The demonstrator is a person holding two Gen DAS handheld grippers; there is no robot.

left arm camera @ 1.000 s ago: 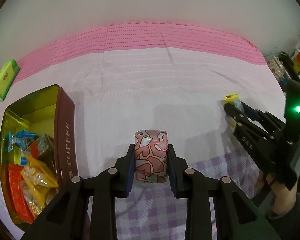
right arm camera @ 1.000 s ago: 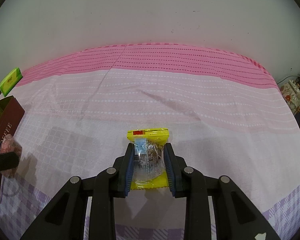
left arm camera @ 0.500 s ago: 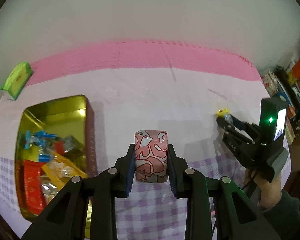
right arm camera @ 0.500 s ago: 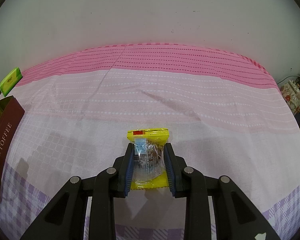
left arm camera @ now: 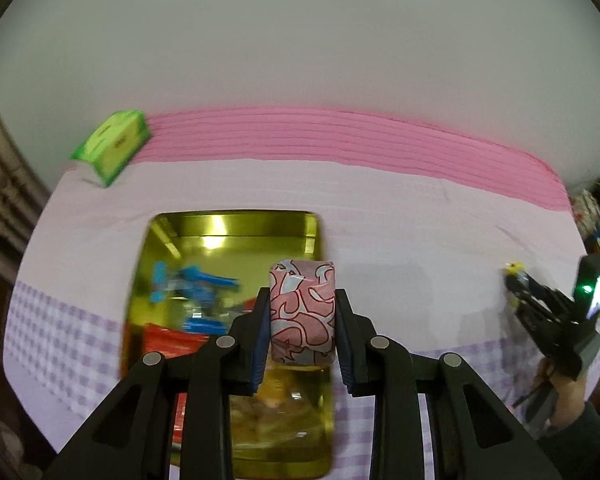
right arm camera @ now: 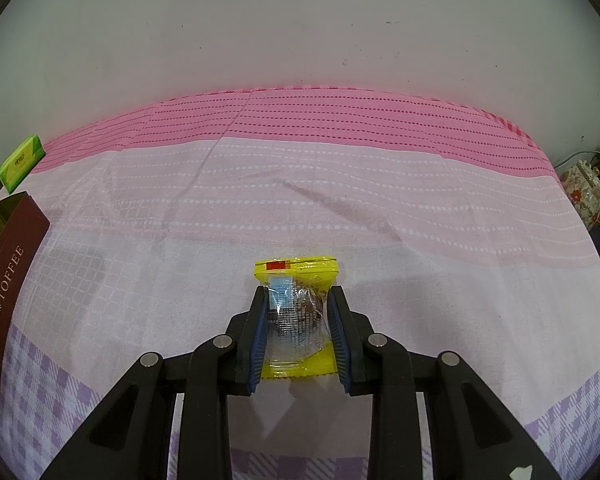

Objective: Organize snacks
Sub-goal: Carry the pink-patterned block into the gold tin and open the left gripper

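Two grippers are each clamped on a snack. The left gripper [left arm camera: 302, 314] tilts steeply down above the open gold tin [left arm camera: 236, 226], pinching a pink patterned packet [left arm camera: 302, 312] over the tin's right side. Blurred wrappers [left arm camera: 192, 292] lie inside the tin, hard to make out, and its near end is hidden by the fingers. The right gripper [right arm camera: 298, 326] angles down over the tablecloth [right arm camera: 340, 200], squeezing a yellow-edged clear packet [right arm camera: 296, 312] near the front edge.
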